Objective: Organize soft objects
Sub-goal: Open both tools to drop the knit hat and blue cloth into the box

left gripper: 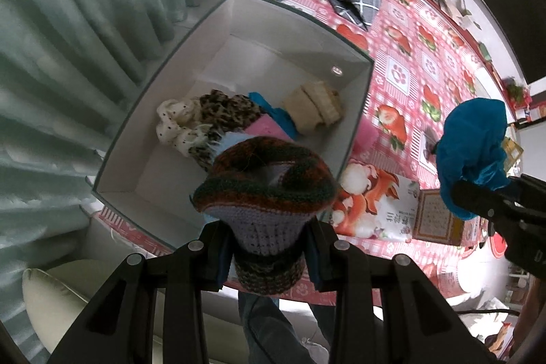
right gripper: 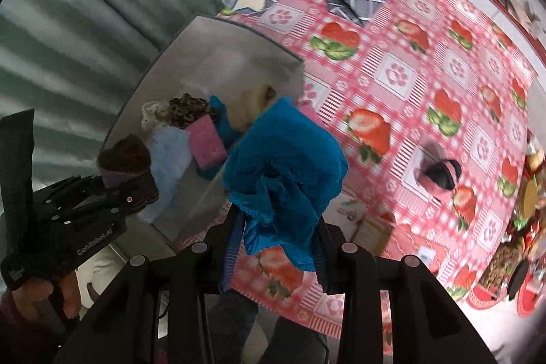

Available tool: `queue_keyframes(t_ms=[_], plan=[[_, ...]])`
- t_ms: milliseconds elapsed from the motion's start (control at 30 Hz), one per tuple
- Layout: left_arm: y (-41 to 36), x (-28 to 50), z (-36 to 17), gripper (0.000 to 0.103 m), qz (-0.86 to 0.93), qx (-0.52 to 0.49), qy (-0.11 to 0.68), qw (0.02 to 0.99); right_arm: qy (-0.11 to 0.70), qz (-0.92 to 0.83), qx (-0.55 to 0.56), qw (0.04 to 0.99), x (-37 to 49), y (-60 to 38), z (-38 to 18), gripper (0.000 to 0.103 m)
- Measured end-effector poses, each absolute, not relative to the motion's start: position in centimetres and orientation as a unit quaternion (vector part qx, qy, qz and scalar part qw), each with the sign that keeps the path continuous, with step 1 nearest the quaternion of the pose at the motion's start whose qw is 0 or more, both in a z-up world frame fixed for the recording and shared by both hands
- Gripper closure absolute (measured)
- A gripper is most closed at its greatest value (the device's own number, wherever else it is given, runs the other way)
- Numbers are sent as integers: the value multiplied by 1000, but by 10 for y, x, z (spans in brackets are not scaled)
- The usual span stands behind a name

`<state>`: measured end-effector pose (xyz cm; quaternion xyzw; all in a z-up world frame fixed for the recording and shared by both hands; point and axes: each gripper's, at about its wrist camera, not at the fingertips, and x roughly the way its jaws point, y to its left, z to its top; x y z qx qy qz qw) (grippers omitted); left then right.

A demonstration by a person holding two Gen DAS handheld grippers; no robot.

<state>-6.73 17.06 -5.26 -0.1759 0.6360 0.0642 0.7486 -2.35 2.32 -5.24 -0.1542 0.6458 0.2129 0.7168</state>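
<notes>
The left gripper [left gripper: 269, 248] is squeezed shut on a knitted hat [left gripper: 266, 190] and holds it up over the near corner of the white box [left gripper: 355, 98]. The right gripper [right gripper: 276, 244] is squeezed shut on a blue cloth [right gripper: 283, 152], just past the box's right wall, over the strawberry tablecloth [right gripper: 402, 81]. The hat could catch on the box's near edge and tip out onto the floor side if it is let go too soon. The cloth hangs loose, so it could drape over the wall, not drop in. The two grippers are near each other and could bump. Inside the box, small soft things [left gripper: 218, 115] sit in the middle; the far end and near corner look free.
</notes>
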Motion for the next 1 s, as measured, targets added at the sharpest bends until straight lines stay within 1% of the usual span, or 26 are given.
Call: queue_keyframes(t_ms=[367, 667, 867, 1000], plan=[[193, -57, -59, 65, 91, -184, 637, 743, 645, 238, -167, 707, -10, 60, -60, 65], [198, -45, -64, 65, 91, -183, 644, 738, 652, 246, -152, 701, 8, 87, -67, 65], [200, -40, -65, 63, 95, -186, 641, 739, 644, 263, -152, 702, 18, 109, -65, 65], [203, -38, -66, 62, 97, -187, 642, 738, 649, 272, -133, 698, 27, 116, -67, 65]])
